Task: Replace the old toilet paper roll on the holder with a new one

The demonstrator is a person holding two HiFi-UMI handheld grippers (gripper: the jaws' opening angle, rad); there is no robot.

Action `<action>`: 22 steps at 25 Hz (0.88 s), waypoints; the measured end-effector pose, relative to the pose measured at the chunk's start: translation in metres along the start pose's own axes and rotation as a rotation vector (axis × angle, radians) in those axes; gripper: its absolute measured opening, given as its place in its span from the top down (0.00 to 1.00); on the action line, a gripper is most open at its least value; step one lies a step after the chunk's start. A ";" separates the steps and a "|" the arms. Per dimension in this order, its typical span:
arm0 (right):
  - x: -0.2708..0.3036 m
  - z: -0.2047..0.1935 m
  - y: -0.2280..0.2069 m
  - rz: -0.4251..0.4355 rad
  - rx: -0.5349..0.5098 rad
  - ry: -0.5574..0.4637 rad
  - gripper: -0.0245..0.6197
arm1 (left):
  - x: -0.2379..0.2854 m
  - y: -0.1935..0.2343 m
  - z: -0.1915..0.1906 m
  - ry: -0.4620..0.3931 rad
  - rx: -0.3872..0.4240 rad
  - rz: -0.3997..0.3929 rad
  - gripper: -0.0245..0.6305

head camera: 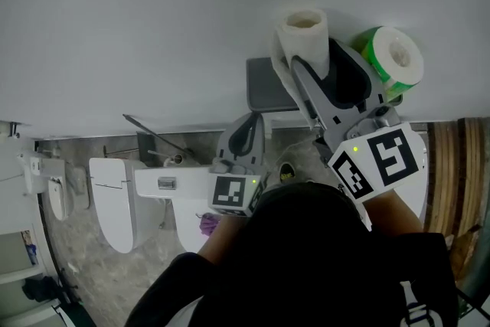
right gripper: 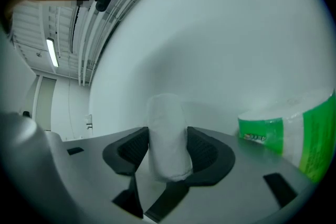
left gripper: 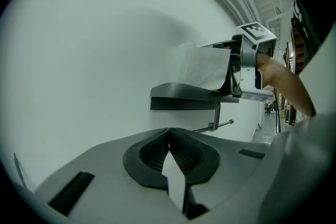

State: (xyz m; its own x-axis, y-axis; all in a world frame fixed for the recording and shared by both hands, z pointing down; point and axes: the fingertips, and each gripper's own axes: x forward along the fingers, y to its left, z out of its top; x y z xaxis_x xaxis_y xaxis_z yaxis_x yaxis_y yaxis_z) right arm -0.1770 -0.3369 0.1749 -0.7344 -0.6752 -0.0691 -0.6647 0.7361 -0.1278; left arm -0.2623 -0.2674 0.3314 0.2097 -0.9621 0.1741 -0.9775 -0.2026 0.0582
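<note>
Toilet paper rolls numbering two: white unwrapped roll [head camera: 305,38], green-wrapped roll [head camera: 394,61]. Grey metal wall holder with shelf [head camera: 268,86] showing once. White toilet [head camera: 115,203] showing once. Thin white strip [left gripper: 176,181] showing once. Grey two-jaw grippers numbering two: left gripper [left gripper: 169,147], right gripper [right gripper: 168,152].

The head view looks from above the person, almost straight down. The white wall [head camera: 153,27] fills its top part, and the toilet [head camera: 115,199] sits far below at the left.

The left gripper [head camera: 253,122] carries a camera that looks along its jaws at the wall, from a little below the holder [left gripper: 184,96]. The right gripper [head camera: 321,65] carries one too, very near the wall.

All three views show the white roll [right gripper: 168,139]. The head view and the right gripper view both show the green roll [right gripper: 286,131]. The head view and the left gripper view both show the holder.
</note>
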 end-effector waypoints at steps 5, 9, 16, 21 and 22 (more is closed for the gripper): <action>-0.002 0.000 -0.003 -0.014 0.011 -0.004 0.62 | 0.003 0.005 -0.008 -0.005 0.001 -0.019 0.93; -0.006 0.001 -0.003 -0.018 0.007 -0.004 0.62 | 0.003 0.006 -0.007 0.004 0.005 -0.016 0.93; -0.020 0.015 0.006 0.005 -0.049 -0.022 0.61 | 0.004 0.006 -0.008 0.014 0.016 -0.025 0.93; -0.032 0.021 0.012 0.035 -0.088 -0.014 0.59 | 0.003 0.004 -0.008 0.010 0.023 -0.029 0.93; -0.034 0.020 0.012 0.041 -0.101 -0.006 0.58 | 0.003 0.004 -0.008 0.015 0.023 -0.026 0.93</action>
State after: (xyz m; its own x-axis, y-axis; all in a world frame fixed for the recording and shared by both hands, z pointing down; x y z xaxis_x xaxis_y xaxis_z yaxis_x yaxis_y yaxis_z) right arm -0.1571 -0.3057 0.1555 -0.7604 -0.6448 -0.0778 -0.6451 0.7637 -0.0248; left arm -0.2656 -0.2693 0.3396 0.2351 -0.9538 0.1872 -0.9720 -0.2317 0.0401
